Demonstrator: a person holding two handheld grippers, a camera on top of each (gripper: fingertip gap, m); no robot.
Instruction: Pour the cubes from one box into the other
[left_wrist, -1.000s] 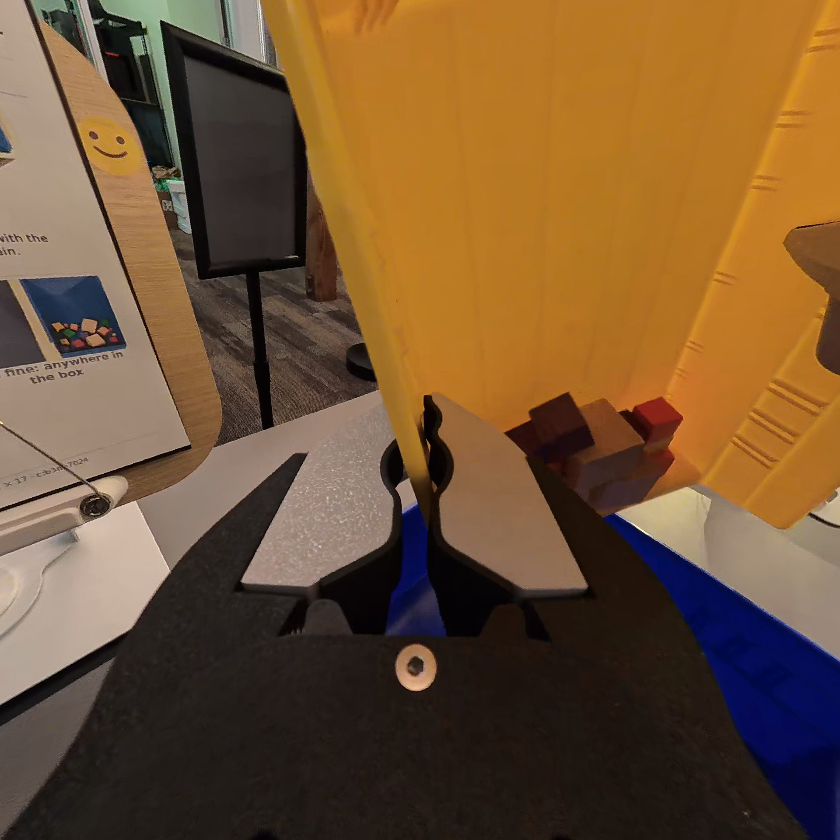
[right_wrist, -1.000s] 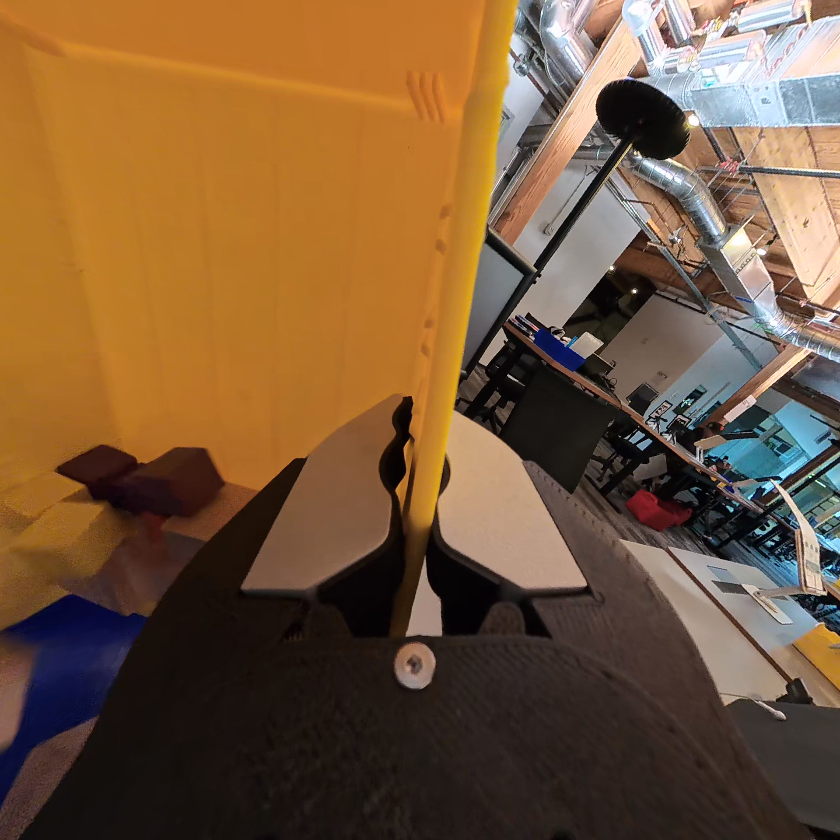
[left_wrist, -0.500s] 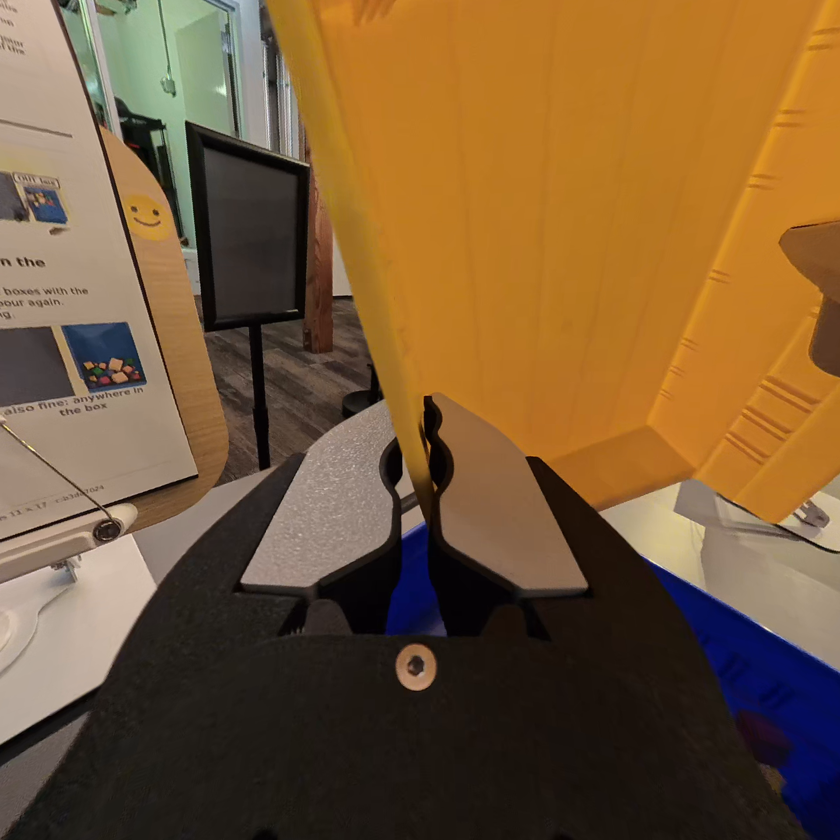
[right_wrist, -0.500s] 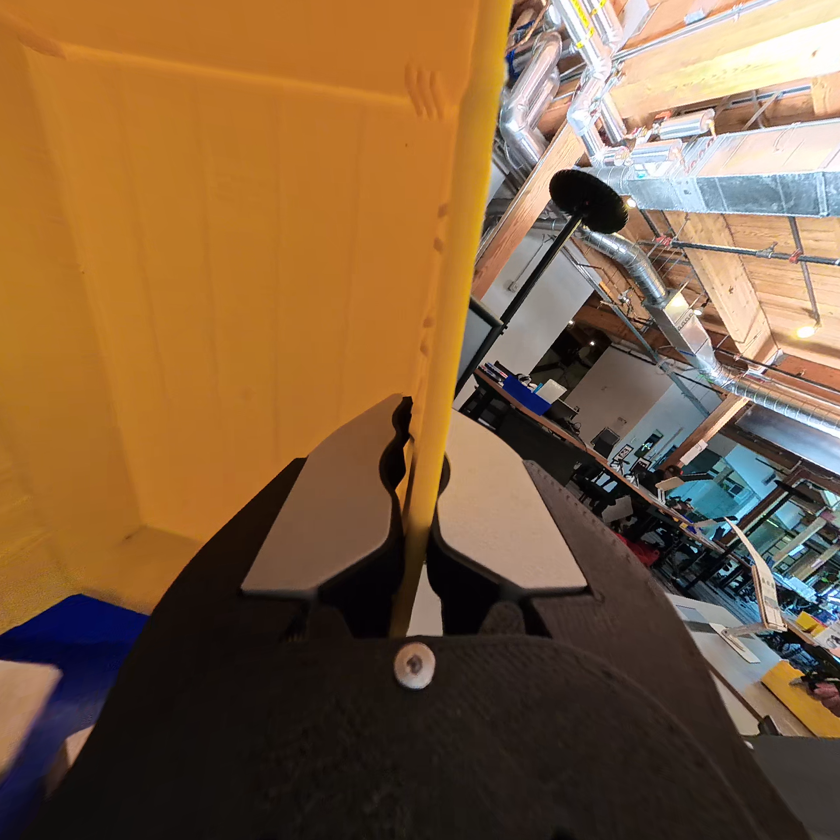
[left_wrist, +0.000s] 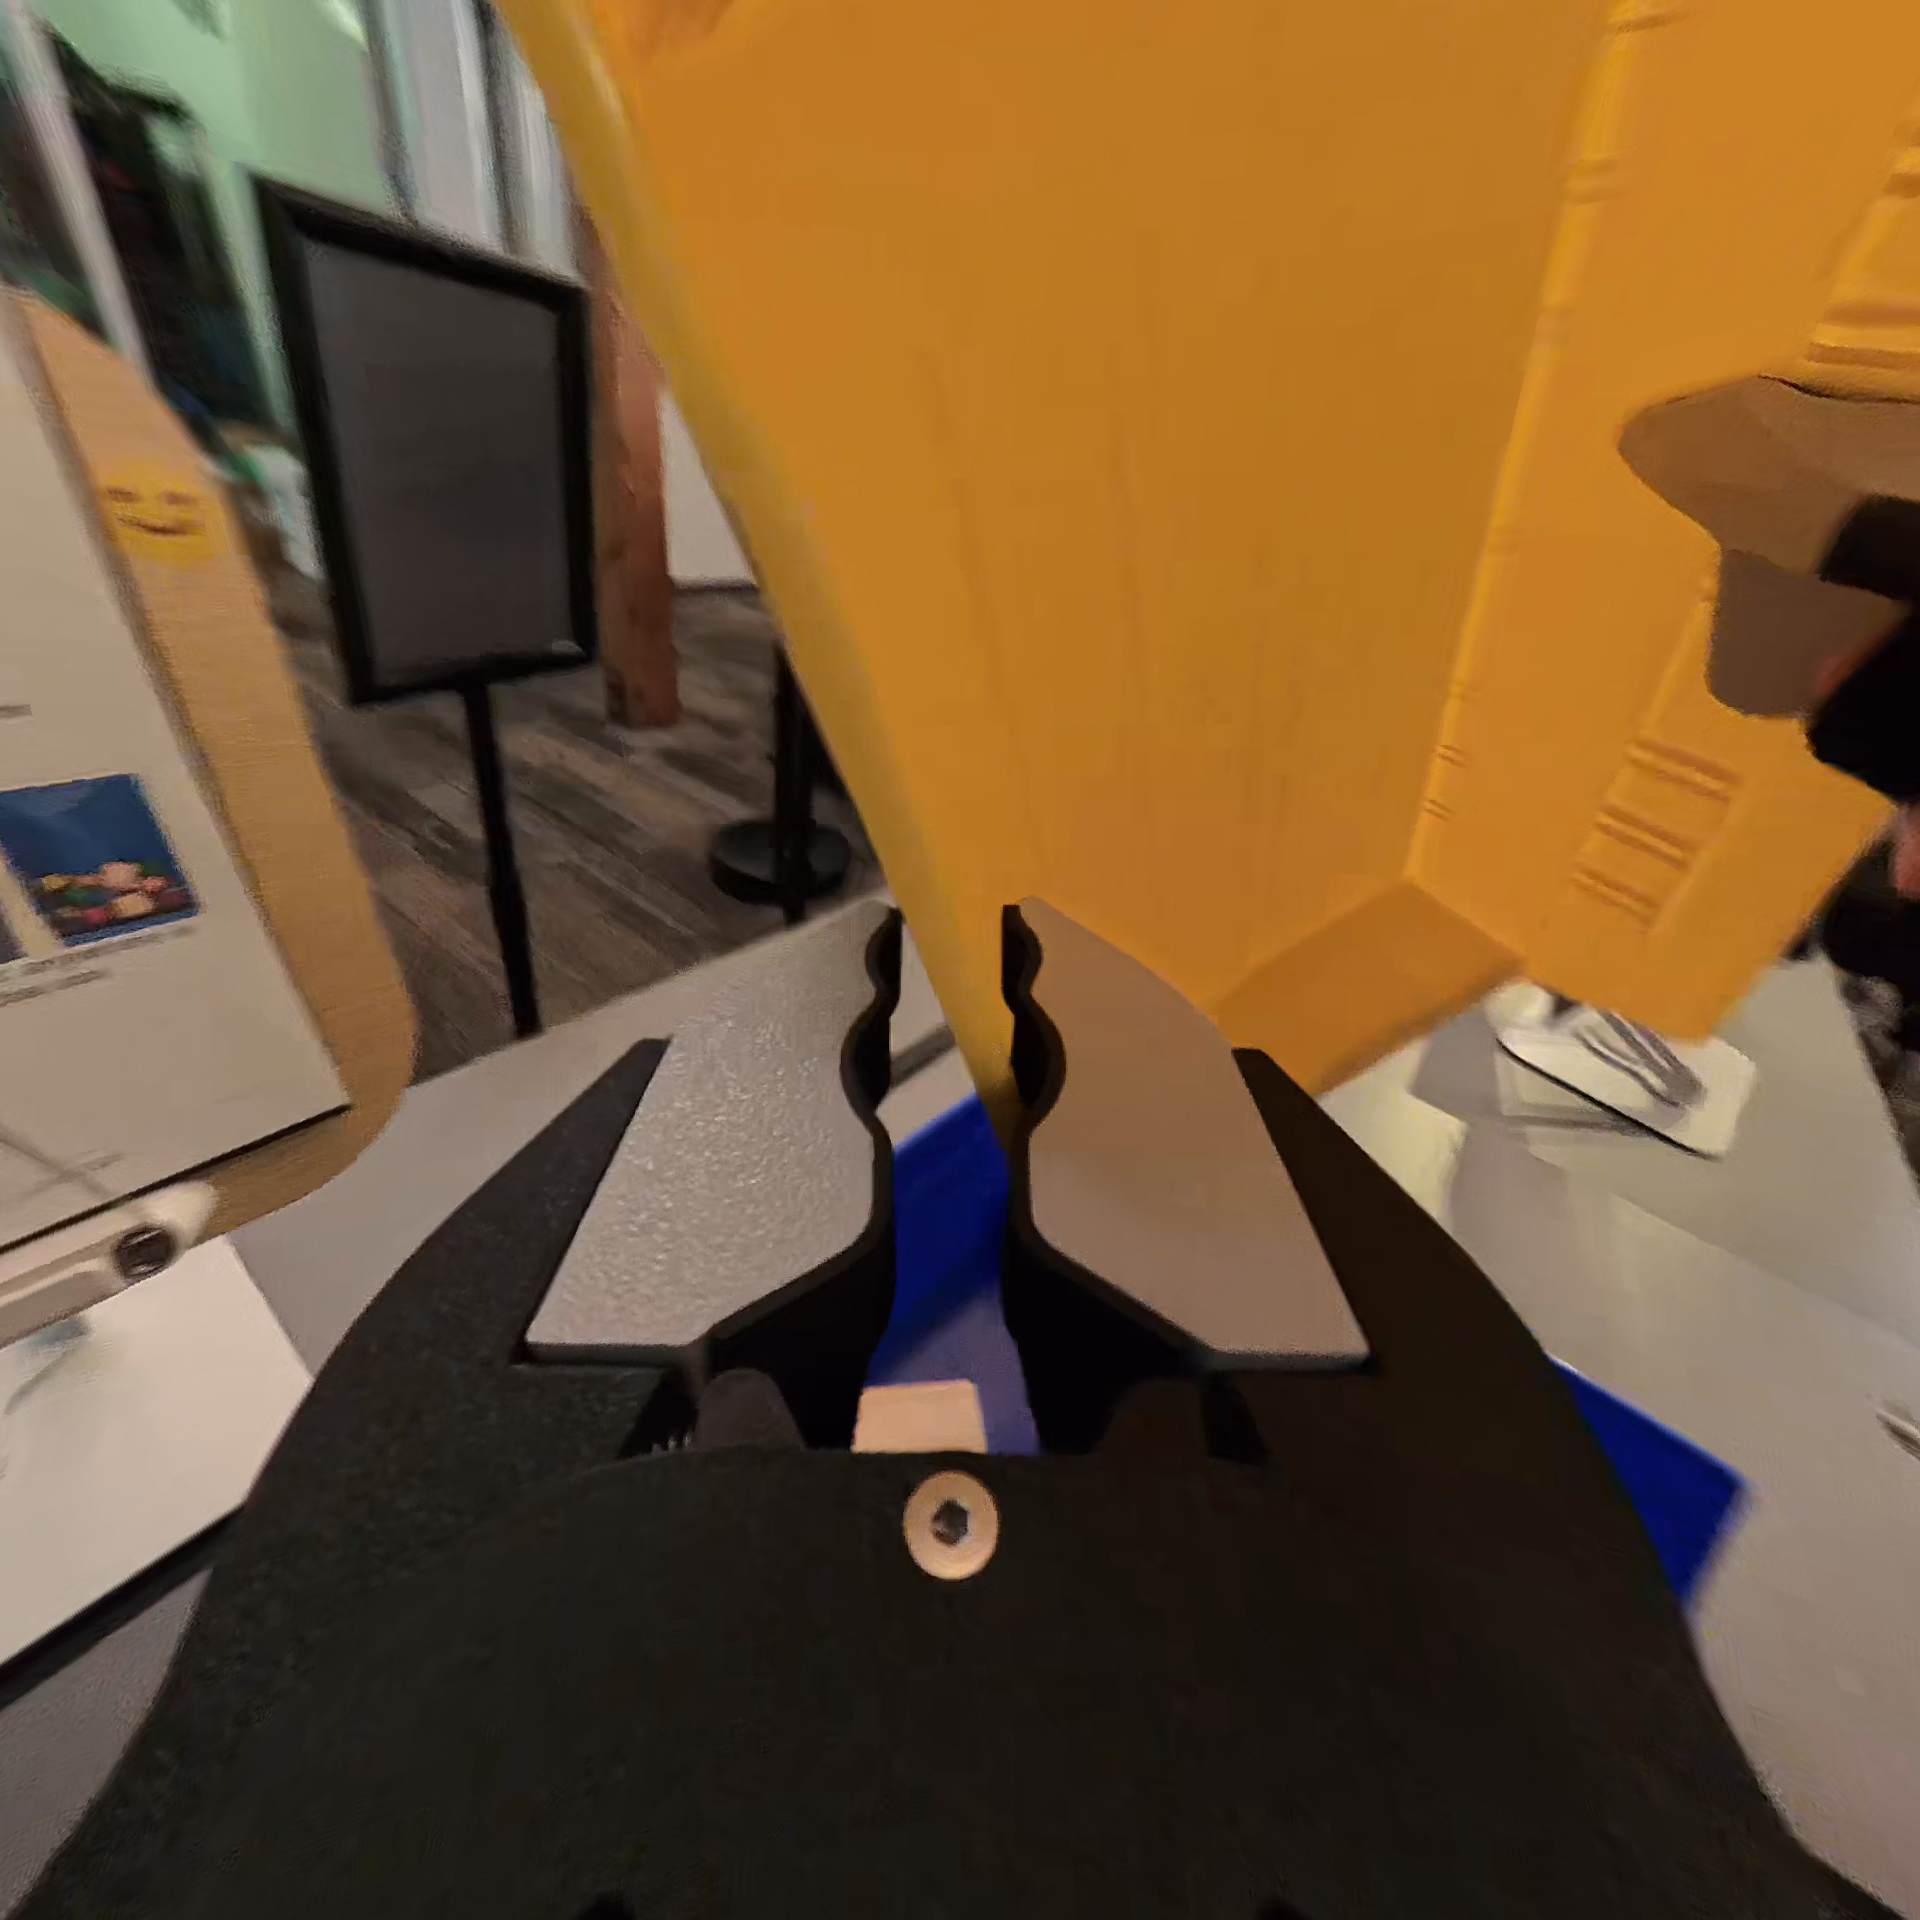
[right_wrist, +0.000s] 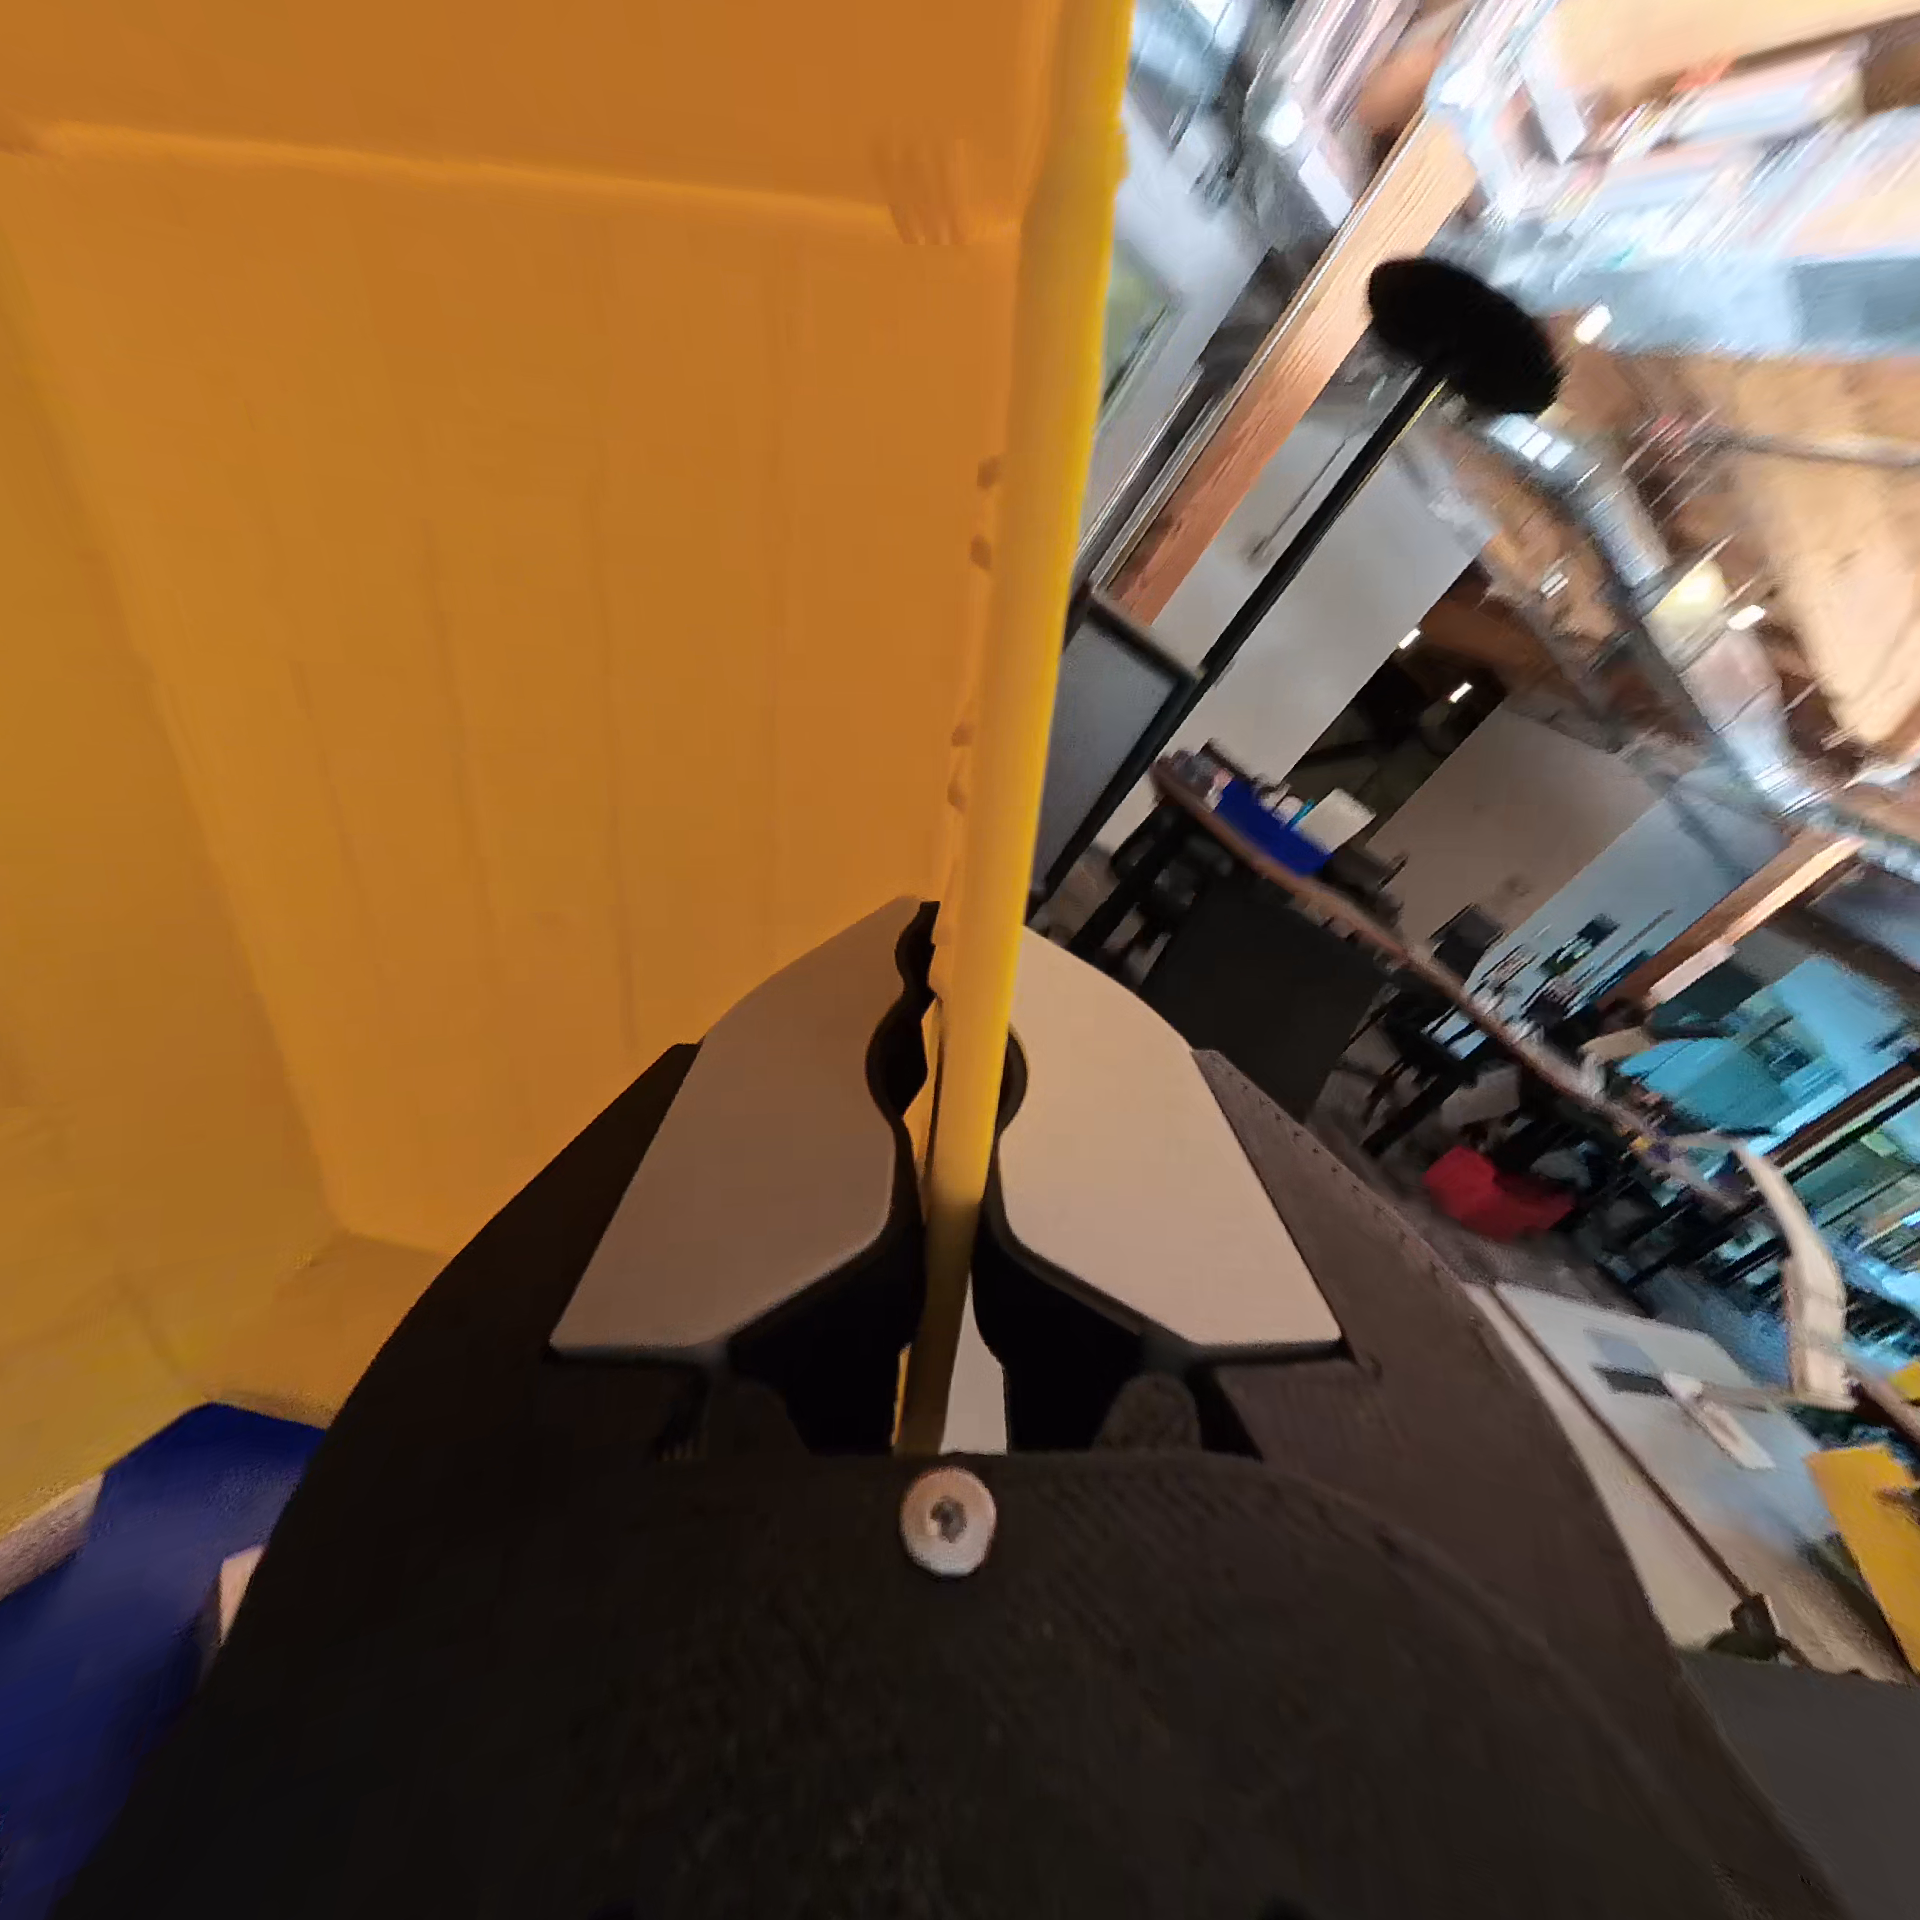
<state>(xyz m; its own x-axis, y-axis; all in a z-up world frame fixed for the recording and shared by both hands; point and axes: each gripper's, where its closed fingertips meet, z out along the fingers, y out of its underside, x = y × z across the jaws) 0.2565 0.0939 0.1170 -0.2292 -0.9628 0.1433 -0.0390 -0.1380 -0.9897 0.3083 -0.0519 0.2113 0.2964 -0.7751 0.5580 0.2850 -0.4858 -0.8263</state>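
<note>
The yellow box (left_wrist: 1143, 520) is tipped up steeply over the blue box (left_wrist: 940, 1195), and its inside shows no cubes. My left gripper (left_wrist: 951, 925) straddles the yellow box's near wall with its jaws slightly parted; only the right finger touches the wall. A beige cube (left_wrist: 914, 1415) lies in the blue box below the jaws. My right gripper (right_wrist: 971, 935) is shut on the other wall of the yellow box (right_wrist: 520, 623). It also shows at the right edge of the left wrist view (left_wrist: 1787, 561). The blue box (right_wrist: 104, 1610) sits at the lower left of the right wrist view.
A black sign on a stand (left_wrist: 436, 488) and an instruction board (left_wrist: 104, 935) stand left of the grey table (left_wrist: 1662, 1299). A white holder (left_wrist: 1600, 1070) lies beyond the blue box. A black pole with a round base (right_wrist: 1455, 322) and office tables show on the right.
The last cubes slid out of the yellow box a second ago. Since then my left gripper's jaws have parted a little around the wall, and both views have swung, with blur.
</note>
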